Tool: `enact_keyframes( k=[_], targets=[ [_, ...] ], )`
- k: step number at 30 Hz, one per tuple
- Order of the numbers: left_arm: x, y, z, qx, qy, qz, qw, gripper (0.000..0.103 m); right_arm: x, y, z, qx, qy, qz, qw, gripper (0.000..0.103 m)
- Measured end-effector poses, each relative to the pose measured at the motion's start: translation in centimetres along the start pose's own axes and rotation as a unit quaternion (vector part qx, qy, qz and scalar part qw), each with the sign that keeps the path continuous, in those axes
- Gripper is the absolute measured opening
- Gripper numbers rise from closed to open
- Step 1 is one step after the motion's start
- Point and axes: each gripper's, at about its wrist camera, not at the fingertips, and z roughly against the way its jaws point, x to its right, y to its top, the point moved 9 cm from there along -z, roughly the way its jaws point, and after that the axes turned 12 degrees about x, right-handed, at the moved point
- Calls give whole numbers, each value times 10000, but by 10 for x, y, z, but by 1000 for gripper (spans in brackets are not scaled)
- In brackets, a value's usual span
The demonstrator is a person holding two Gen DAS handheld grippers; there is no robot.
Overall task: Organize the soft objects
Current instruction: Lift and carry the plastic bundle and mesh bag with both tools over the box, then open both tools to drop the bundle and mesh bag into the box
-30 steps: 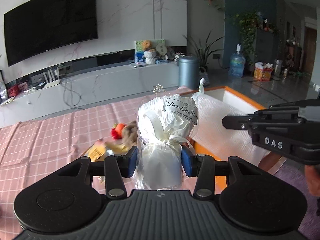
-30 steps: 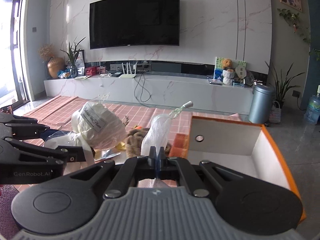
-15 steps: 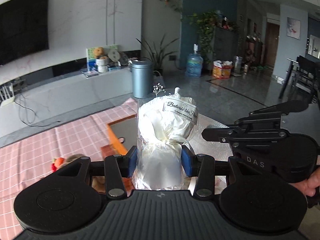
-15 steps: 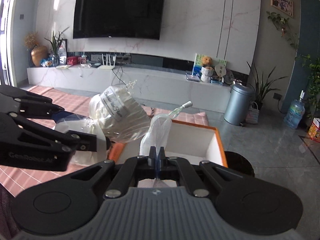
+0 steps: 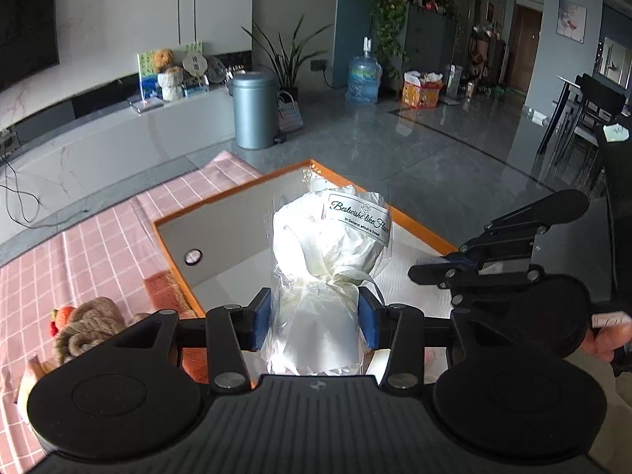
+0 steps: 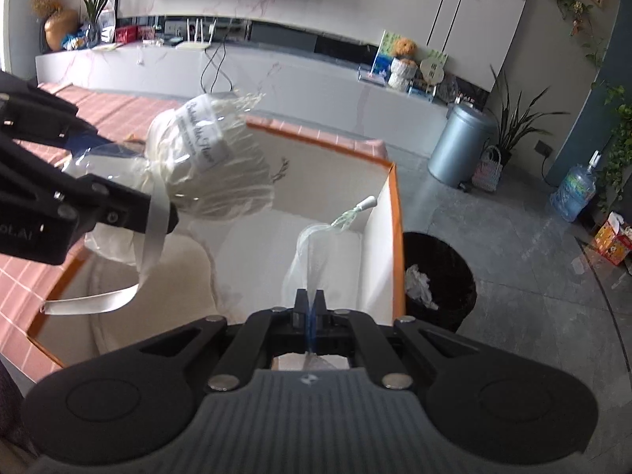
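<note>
While its blue pads pressed a wrapped white bouquet [image 5: 324, 276], the left gripper [image 5: 315, 318] hung over an orange-rimmed box [image 5: 237, 193]; the right gripper [image 6: 310, 308], fully closed, pinched a thin clear bag [image 6: 316, 252] above that box on the pink-checked surface [image 5: 91, 245].

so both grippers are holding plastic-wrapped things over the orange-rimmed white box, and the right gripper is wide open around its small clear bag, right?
Not quite. The right gripper is not wide open: the right wrist view shows its jaws pinched fully shut on the small clear plastic bag. The rest holds: the left gripper grips the white cellophane-wrapped bundle with the printed label, and both hang over the orange-rimmed white box.
</note>
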Motion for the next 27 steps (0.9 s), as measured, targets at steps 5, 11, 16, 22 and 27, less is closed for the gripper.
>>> enact_keyframes(
  k=[5, 11, 16, 22, 27],
  targets=[
    [11, -19, -21, -471, -175, -70, 9987, 51, 2, -17, -13, -255, 56, 6, 9997, 0],
    [20, -40, -32, -952, -165, -531, 9939, 51, 5, -24, -14, -319, 112, 25, 9994, 2],
    [22, -48, -33, -1168, -102, -674, 9908, 52, 1, -23, -6, -226, 112, 50, 9997, 9],
    [27, -59, -36, -1536, -45, -877, 9842, 53, -3, -23, -1, -199, 114, 93, 9997, 31],
    [27, -60, -38, -1580, 54, -960, 9827, 55, -1, -22, 2, -212, 26, 91, 9997, 36]
  ],
)
